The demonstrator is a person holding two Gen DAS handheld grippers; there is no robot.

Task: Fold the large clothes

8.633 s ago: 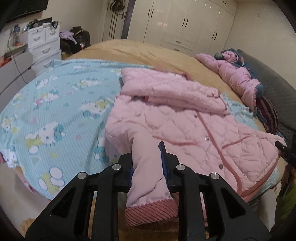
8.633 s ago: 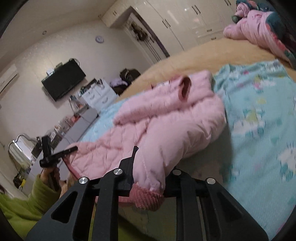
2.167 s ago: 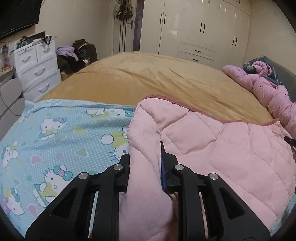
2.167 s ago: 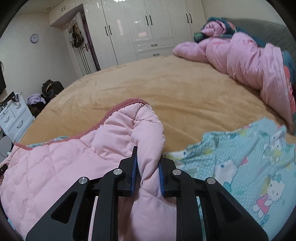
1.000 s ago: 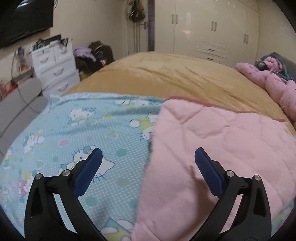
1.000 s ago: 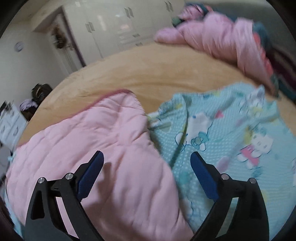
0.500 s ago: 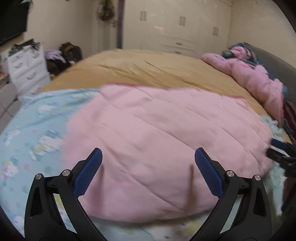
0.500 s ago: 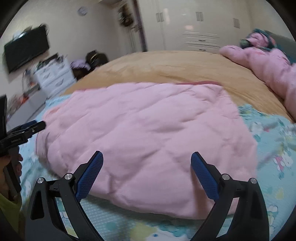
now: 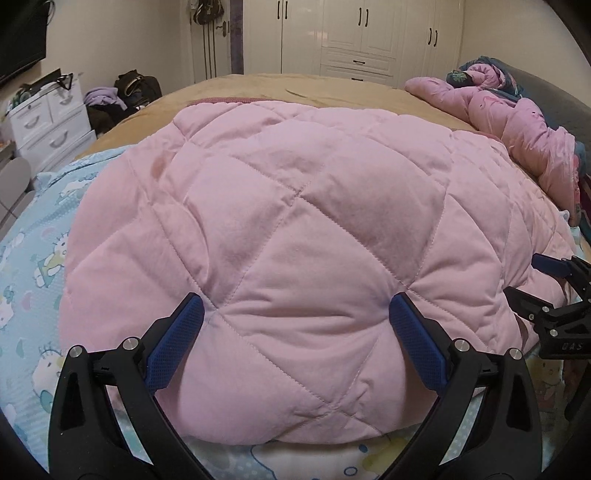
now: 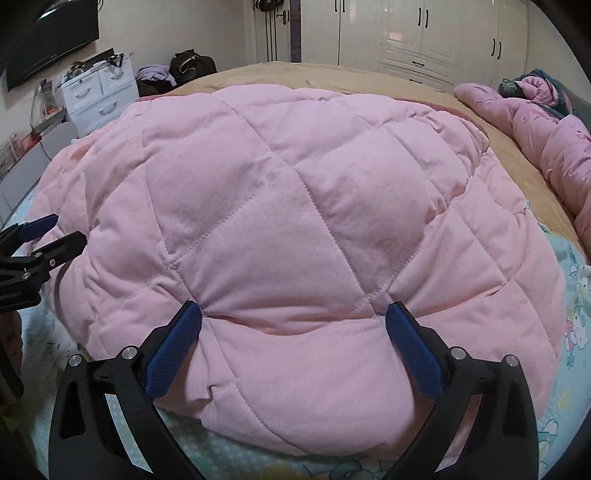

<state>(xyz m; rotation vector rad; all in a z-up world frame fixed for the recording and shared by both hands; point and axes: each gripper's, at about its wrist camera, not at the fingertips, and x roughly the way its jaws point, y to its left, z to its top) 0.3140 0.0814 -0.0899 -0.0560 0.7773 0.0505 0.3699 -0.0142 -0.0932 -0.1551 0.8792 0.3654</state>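
Note:
A pink quilted jacket [image 9: 303,221] lies folded over in a thick bundle on a light blue cartoon-print sheet [image 9: 33,236], its smooth back facing up. It also fills the right wrist view [image 10: 295,221]. My left gripper [image 9: 295,325] is open, its blue pads either side of the bundle's near edge, holding nothing. My right gripper [image 10: 293,328] is open in the same way at the near edge. Each gripper shows in the other's view: the right one [image 9: 554,295] at the bundle's right side, the left one [image 10: 33,243] at its left side.
The sheet lies on a bed with a tan cover [image 9: 280,85]. A second pink padded garment [image 9: 517,122] is heaped at the far right. White drawers [image 9: 48,122], bags [image 9: 136,88] and wardrobes [image 9: 369,33] stand beyond the bed.
Both grippers let go of the jacket's folded edge and opened. They then came close to the near edge of the folded bundle, which now fills both views.

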